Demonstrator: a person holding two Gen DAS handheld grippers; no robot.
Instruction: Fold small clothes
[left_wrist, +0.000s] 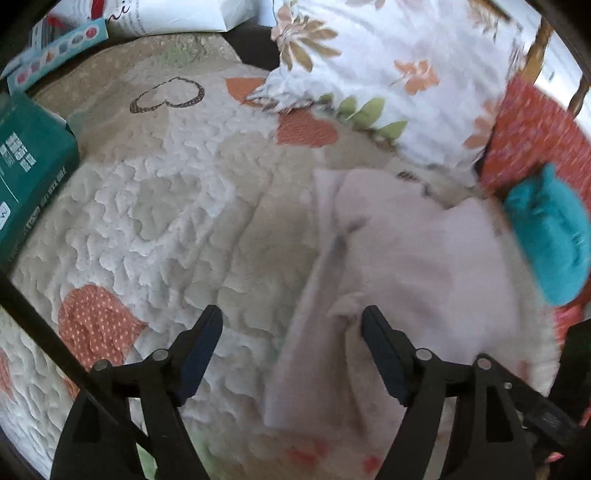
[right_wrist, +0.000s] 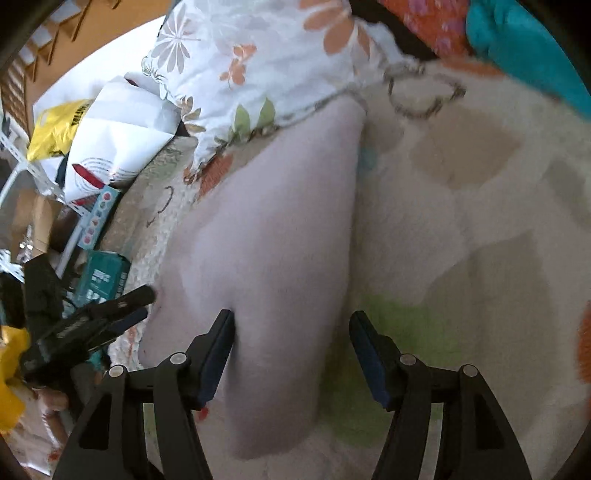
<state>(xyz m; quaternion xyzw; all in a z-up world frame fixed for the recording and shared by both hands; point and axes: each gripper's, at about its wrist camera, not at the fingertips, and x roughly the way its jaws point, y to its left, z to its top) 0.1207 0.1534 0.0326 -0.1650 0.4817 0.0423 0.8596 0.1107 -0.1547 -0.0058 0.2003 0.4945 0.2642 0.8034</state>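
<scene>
A pale pink small garment lies partly folded on the quilted bedspread. It also shows in the right wrist view as a long smooth strip. My left gripper is open above the garment's left edge, holding nothing. My right gripper is open over the garment's lower end, with the cloth between and below the fingers, not pinched. The left gripper shows from the side at the left of the right wrist view.
A floral pillow lies at the head of the bed. A teal cloth and a red patterned cushion sit at the right. A green box, a light blue box and white bags line the bed's left edge.
</scene>
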